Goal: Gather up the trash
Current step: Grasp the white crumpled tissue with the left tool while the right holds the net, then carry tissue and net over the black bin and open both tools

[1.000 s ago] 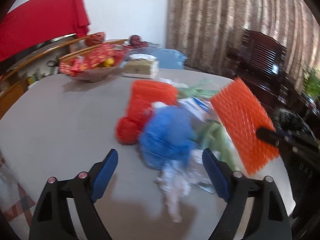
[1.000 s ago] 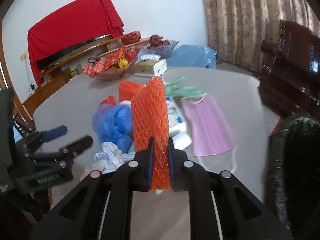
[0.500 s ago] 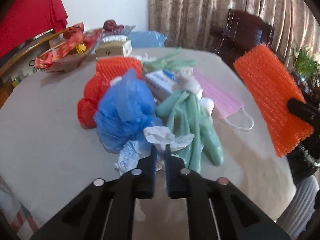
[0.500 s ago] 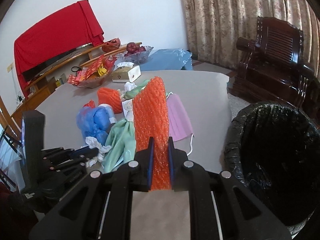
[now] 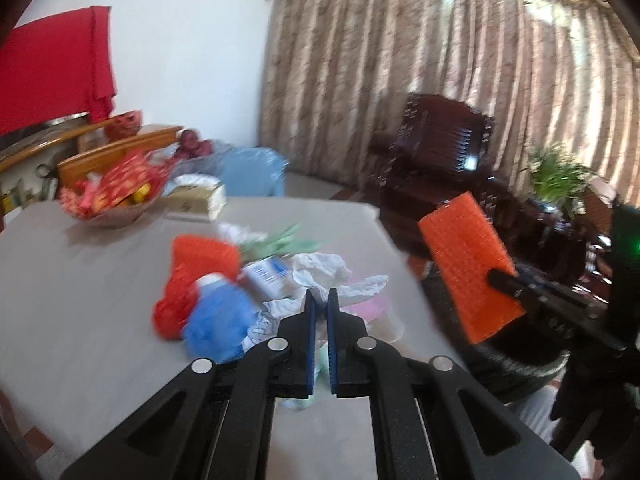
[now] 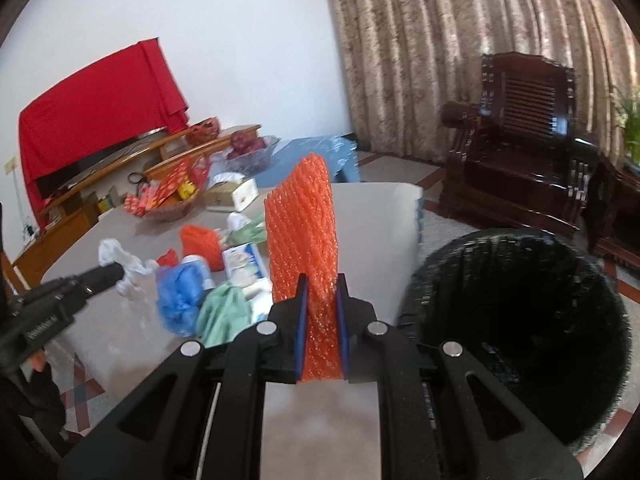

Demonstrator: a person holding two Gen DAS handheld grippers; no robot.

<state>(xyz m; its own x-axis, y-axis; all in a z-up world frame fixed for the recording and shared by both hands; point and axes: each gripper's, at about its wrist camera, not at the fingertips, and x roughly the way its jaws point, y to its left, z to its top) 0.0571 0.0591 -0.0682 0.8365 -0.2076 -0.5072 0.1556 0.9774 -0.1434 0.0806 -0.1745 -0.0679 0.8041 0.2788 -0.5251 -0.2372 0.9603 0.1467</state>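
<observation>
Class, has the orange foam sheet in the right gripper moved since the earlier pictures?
Yes. The orange foam sheet has travelled off the table towards the black bin.

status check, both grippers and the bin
Right gripper shut on orange foam sheet, beside open bin. Left gripper shut on white tissue. Nothing blocking the bin.

Green gloves (image 5: 316,364) mostly hidden behind jaws; bin (image 6: 520,320) cut off.

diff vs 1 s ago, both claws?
Left claw shut on the white crumpled tissue and lifted it off the pile. Right claw carried the orange foam net toward the black bin. Its grip is unchanged; the rest of the pile stayed.
</observation>
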